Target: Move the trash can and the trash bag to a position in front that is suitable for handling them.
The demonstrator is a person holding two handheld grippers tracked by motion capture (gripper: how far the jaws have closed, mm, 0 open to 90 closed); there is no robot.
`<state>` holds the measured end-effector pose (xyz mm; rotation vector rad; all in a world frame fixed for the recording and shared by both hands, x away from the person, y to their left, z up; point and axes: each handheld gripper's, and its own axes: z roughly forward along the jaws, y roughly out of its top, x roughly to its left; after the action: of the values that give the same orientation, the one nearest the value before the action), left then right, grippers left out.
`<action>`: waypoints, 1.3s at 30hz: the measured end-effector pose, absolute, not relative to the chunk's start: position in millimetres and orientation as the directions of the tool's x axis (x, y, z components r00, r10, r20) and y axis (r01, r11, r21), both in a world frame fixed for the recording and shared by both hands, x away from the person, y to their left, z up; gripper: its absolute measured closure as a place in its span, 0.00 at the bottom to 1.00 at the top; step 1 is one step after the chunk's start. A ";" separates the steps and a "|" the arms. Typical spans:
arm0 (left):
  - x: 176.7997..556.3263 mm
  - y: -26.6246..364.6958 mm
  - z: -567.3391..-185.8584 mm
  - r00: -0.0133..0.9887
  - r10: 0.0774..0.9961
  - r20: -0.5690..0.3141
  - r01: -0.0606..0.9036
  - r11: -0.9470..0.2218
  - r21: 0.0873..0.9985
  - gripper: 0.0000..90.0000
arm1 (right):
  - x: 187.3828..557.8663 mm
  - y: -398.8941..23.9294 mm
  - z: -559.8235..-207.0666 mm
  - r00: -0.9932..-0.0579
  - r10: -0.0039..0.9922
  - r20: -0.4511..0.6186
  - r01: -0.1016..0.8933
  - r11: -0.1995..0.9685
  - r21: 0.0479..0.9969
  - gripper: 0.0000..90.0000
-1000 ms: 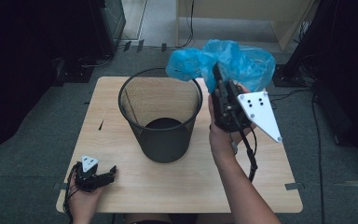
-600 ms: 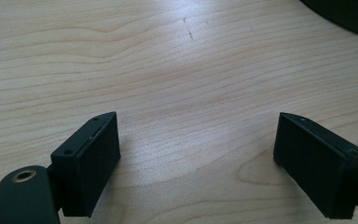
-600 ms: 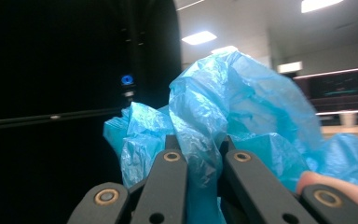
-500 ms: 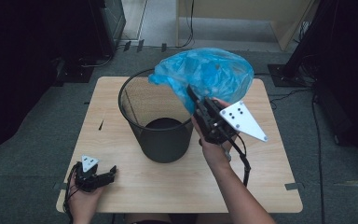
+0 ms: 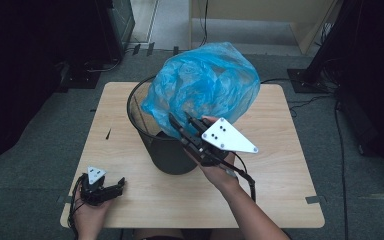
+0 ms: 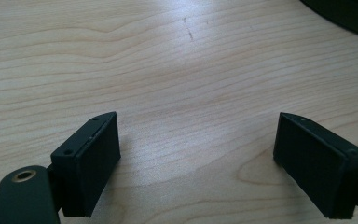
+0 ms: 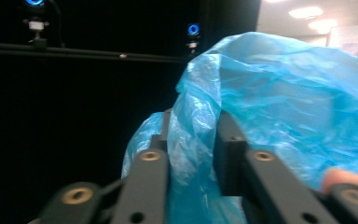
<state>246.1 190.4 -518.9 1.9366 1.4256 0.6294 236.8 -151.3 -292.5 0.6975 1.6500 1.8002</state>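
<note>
A billowed blue plastic bag (image 5: 205,87) hangs over the far right rim of a black mesh bin (image 5: 167,155) in the middle of the wooden table (image 5: 280,165). My right gripper (image 5: 181,119) reaches up at the bag's lower edge. In the right gripper view a strip of the bag (image 7: 284,102) runs between the jaws of my right gripper (image 7: 193,140). Those jaws have just been opening and now stand a little apart, with the film loose in the gap. My left gripper (image 5: 119,184) rests on the table's near left corner. It is open, and the left gripper (image 6: 198,158) has bare wood between its jaws.
The bin's dark base edge (image 6: 345,14) shows at the top right of the left gripper view. Dark equipment and cables (image 5: 85,75) ring the table on the grey floor. A pale cabinet (image 5: 260,15) stands behind the table.
The right hand has come down and leftward, carrying the bag from beside the bin to over its rim. The bag has puffed out. The left hand has stayed put.
</note>
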 end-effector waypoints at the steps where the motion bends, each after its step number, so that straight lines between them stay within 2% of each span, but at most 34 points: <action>1: 246.1 190.4 -518.9 0.295 0.955 0.004 0.647 -0.203 0.735 0.17 | 235.7 -151.0 -293.2 -0.692 0.722 -0.012 -0.074 -0.054 0.996 0.73; 5: 246.1 190.9 -518.8 0.287 0.958 0.001 0.649 -0.195 0.735 0.17 | 233.5 -152.3 -295.3 -0.713 0.701 -0.018 -0.070 -0.046 0.996 0.60; 9: 246.0 192.5 -518.6 0.276 0.961 -0.011 0.651 -0.179 0.738 0.17 | 233.3 -149.2 -298.0 -0.740 0.672 -0.034 -0.033 0.014 0.999 0.59; 17: 243.5 195.2 -517.7 0.251 0.968 -0.026 0.641 -0.146 0.754 0.17 | 227.0 -134.5 -304.0 -0.844 0.536 -0.024 0.009 0.059 0.998 0.56; 25: 238.8 202.1 -516.1 0.199 0.976 -0.085 0.606 -0.054 0.794 0.17 | 227.5 -122.6 -295.3 -0.861 0.508 -0.023 -0.023 0.006 1.000 0.52; 31: 228.8 206.4 -505.8 0.173 0.972 -0.162 0.530 0.047 0.847 0.17 | 227.3 -107.5 -287.7 -0.868 0.495 -0.034 -0.009 0.053 0.999 0.49; 33: 224.3 206.6 -496.9 0.189 0.953 -0.237 0.477 0.121 0.870 0.17 | 225.1 -107.0 -287.7 -0.873 0.486 -0.049 -0.026 0.055 0.998 0.48; 36: 218.0 197.3 -478.3 0.224 0.947 -0.228 0.391 0.127 0.911 0.17 | 225.3 -108.4 -287.9 -0.865 0.500 -0.041 -0.017 0.052 0.998 0.47; 39: 213.0 186.9 -458.7 0.288 0.920 -0.265 0.311 0.172 0.935 0.17 | 227.1 -110.2 -289.8 -0.839 0.542 -0.043 -0.010 0.063 0.998 0.47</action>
<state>213.0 186.9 -458.7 1.3746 1.2515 0.6517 227.1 -110.2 -289.8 0.5300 1.9415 1.8276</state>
